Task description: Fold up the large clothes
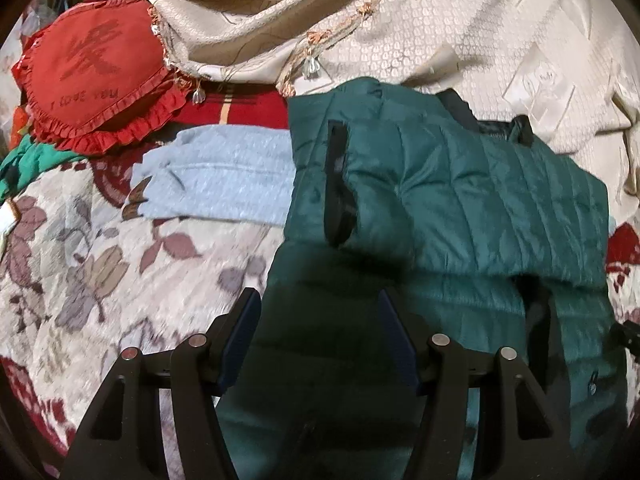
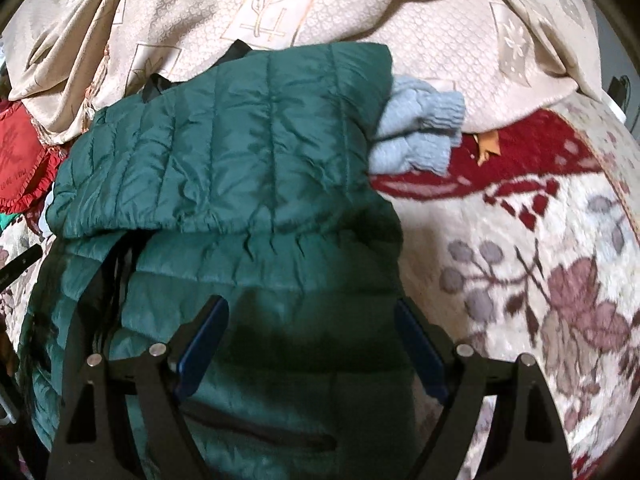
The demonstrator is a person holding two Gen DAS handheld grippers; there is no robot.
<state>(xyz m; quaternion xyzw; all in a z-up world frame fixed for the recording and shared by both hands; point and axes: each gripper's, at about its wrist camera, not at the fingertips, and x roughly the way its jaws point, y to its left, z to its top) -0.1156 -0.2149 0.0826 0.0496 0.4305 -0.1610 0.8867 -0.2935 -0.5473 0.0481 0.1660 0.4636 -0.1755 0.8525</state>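
underneath everything, a bed covered by a plush floral blanket, cream ground with mauve leaves and dark red borders, soft and nappy in texture. behind it, a heap of cream jacquard fabric, woven with small scale-like motifs and square panels, edged with a fringe and clear bead drops. on the blanket, in the middle of both views, a dark green quilted jacket, shiny and crinkled, stitched in narrow puffy channels, upper half folded down over the lower half so a rounded fold edge runs across; black zip pocket slit on its left part, black lining showing at the far edge. partly under the jacket, a pale blue knit garment, ribbed at the cuff, sticking out on both sides. at far left, a red heart-shaped cushion with a frilled rim and faint lettering. beside it, a bit of bright green cloth. nearest the lens, the left claw, black frame with blue pads, spread wide above the jacket's lower left part, gripping nothing. likewise the right claw, spread wide over the jacket's lower right part, nothing between the pads but air, jacket surface below in shadow.
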